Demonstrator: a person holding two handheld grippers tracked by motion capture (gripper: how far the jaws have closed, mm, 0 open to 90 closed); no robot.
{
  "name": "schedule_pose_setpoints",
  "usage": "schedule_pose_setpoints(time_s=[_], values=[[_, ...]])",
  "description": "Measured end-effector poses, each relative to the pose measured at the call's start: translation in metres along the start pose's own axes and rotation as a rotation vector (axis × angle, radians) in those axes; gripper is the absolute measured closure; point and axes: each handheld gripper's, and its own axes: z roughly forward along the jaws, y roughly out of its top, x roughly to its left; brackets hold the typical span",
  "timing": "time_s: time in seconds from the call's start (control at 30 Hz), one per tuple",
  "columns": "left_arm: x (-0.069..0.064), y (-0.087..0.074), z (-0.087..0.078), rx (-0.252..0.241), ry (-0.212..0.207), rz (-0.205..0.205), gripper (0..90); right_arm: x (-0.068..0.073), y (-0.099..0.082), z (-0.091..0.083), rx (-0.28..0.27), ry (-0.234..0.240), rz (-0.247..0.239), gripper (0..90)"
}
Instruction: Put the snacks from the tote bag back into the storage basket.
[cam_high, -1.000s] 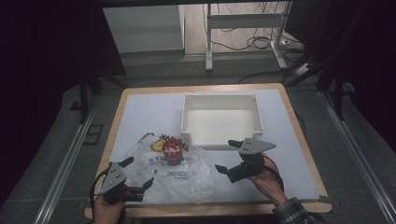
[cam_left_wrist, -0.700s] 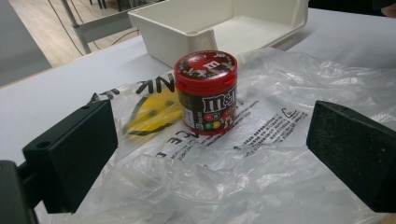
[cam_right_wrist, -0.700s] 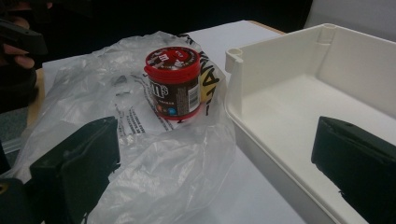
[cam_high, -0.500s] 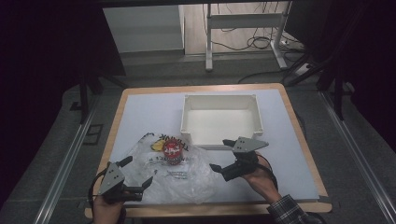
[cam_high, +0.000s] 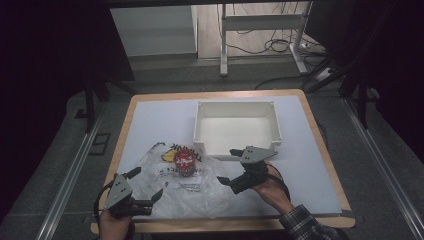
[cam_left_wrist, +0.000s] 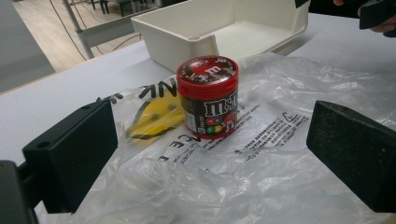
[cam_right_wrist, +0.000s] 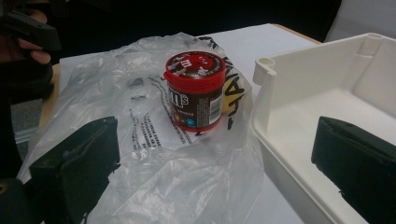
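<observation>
**Closing in on the candy tub from both sides**

At the left of the high view, the left gripper (cam_high: 142, 192) sits low at the near edge of the table (cam_high: 150, 112), jaws spread wide with nothing between them, just off the near-left corner of the clear plastic bag (cam_high: 187, 192). In the left gripper view the bag's crinkled film runs right up between the jaws. This hand looks best used as an anchor: pinch a loose fold of film near that corner rather than pressing on it, so the sheet does not slide or bunch.

In the middle stands the red candy tub (cam_high: 184, 164) — upright, lid on, resting on the bag near its far edge, just beside the yellow print and close to the near-left corner of the white bin (cam_high: 200, 131). Both gripper views show it standing free, touched by nothing.

To the right, the right gripper (cam_high: 232, 167) hovers above the bag's right edge, jaws likewise wide apart and empty, pointing toward the tub with the bin wall close by. My reading is that a pick of the tub comes next. It would go best taken squarely across the round body below the lid — not on the lid's rim — with the jaws clear of the film, since snagged plastic could tip the tub or drag it along.
</observation>
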Motion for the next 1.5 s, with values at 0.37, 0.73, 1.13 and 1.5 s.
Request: schedule_pose_setpoints(time_s=[0.37,0.73,1.13,1.5], values=[[0.0,0.0,-0.001,-0.007,0.005,0.001,1.9,0.0,0.002,0.012,0.013,0.026,-0.002,1.4],[0.0,0.001,-0.002,-0.018,0.008,0.004,1.9,0.001,0.005,0.024,0.019,0.057,0.014,1.4],[0.0,0.001,-0.002,-0.018,0.007,0.007,1.9,0.002,0.006,0.036,0.05,0.074,0.021,1.4],[0.0,0.001,-0.002,-0.017,0.008,0.006,1.9,0.003,0.013,0.042,0.067,0.076,0.015,1.5]])
